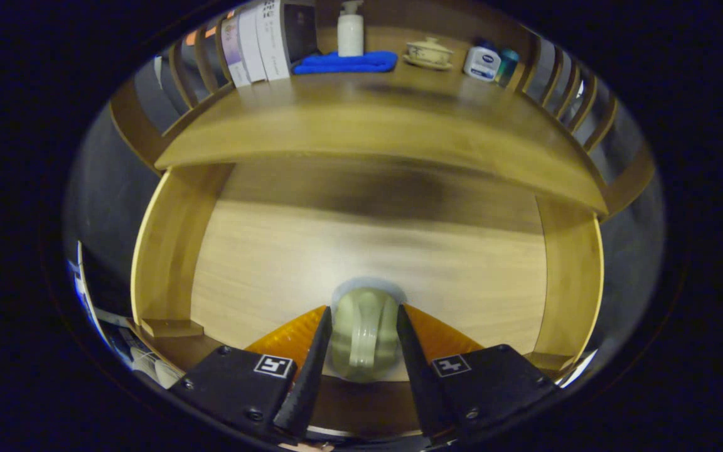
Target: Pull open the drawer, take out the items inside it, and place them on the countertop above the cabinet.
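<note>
gripper (364, 339) fingers clamp the pale green ceramic mug (364, 333) in the open wooden drawer (361, 251); glazed sides could slip when lifted.

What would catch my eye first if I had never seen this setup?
A pale green ceramic mug sits gripped between the gripper fingers, inside the open light wooden drawer. Above it, on the brown wooden countertop, a bright blue folded cloth lies beside a white pump bottle.
</note>
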{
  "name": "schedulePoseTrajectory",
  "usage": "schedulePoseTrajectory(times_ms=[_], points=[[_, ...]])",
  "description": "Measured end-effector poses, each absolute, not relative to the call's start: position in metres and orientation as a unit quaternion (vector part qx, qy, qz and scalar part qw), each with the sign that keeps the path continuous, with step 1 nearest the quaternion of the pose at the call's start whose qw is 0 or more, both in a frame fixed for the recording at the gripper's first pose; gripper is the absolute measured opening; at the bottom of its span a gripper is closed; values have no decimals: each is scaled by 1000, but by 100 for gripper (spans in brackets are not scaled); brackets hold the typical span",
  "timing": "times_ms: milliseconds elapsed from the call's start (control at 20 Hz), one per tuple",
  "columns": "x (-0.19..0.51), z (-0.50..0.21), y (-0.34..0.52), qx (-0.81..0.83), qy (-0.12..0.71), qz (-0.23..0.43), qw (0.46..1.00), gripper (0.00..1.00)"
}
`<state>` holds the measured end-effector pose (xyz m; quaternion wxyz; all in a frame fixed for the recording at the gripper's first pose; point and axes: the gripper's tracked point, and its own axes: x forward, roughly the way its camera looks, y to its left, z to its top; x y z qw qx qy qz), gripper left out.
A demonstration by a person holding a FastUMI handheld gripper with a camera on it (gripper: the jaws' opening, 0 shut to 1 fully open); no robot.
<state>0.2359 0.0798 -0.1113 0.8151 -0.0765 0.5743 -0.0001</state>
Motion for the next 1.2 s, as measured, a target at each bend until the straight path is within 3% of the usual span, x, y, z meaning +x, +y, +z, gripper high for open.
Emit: schedulePoseTrajectory(times_ms=[200, 350, 600, 1200], points=[[226, -122, 77, -67, 603, -15, 795, 47], [226, -123, 80, -69, 608, -9, 791, 23], [232, -103, 77, -57, 598, 2, 800, 19], [286, 28, 70, -41, 512, 14, 858, 19]])
